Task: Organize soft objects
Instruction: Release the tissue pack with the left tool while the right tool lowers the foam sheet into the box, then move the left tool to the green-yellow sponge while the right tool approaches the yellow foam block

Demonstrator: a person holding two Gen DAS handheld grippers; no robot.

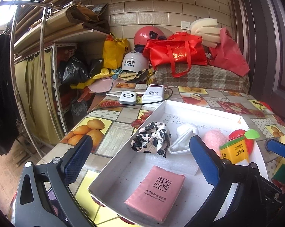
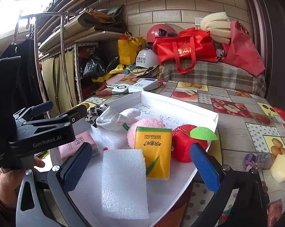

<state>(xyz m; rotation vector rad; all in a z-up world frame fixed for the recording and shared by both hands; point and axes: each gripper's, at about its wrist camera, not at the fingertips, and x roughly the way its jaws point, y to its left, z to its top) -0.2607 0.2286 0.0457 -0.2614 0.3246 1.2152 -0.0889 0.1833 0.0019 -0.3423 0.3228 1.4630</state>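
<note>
Both claws are released and hold nothing. The right claw [image 2: 140, 162] hovers over a white foam block [image 2: 123, 183] in the white tray [image 1: 157, 111]; the left claw [image 1: 140, 160] straddles a pink tissue pack [image 1: 157, 189]. Risk: closing on the foam could nudge the yellow tissue pack [image 2: 153, 151] just beyond it.

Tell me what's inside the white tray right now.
White tray: pink tissue pack, yellow tissue pack, foam sheet, plush apple, pink pompom, spotted cloth, white cloth. Anything underneath stays hidden.
</note>
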